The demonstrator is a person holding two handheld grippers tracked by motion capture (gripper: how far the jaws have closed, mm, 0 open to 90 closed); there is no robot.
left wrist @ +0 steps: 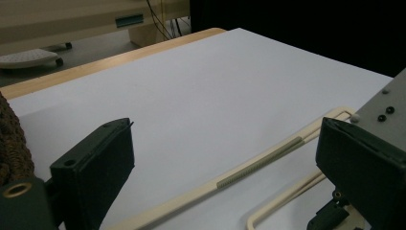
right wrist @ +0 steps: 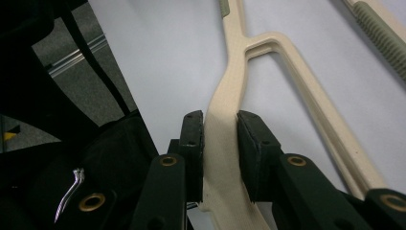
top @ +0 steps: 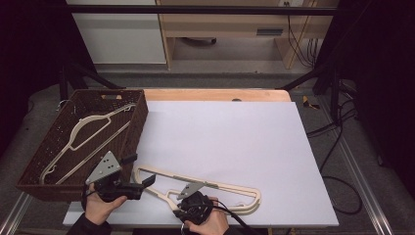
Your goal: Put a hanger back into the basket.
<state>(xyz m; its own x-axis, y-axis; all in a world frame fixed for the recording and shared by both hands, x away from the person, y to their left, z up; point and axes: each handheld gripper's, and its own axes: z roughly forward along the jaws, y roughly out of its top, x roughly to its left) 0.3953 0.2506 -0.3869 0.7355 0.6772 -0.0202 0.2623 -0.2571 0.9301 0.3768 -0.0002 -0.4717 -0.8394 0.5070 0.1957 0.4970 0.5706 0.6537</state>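
Observation:
A cream plastic hanger (top: pixel 230 188) lies flat on the white sheet (top: pixel 235 137) near the table's front edge. My right gripper (top: pixel 183 198) is shut on its neck. In the right gripper view both pads press the hanger (right wrist: pixel 239 72) from either side at the right gripper (right wrist: pixel 220 117). My left gripper (top: pixel 140 170) stands open just over the hanger's left end, beside the basket's front corner. In the left gripper view the hanger's ribbed bar (left wrist: pixel 258 165) runs below the gap of the left gripper (left wrist: pixel 225 129), with nothing between the jaws.
A brown wicker basket (top: pixel 139 122) stands at the table's left with another cream hanger (top: pixel 93 125) inside; its weave shows at the edge (left wrist: pixel 12 143). A wooden table edge (top: pixel 215 94) lies beyond the sheet. Cables (top: pixel 337 147) trail on the floor at the right.

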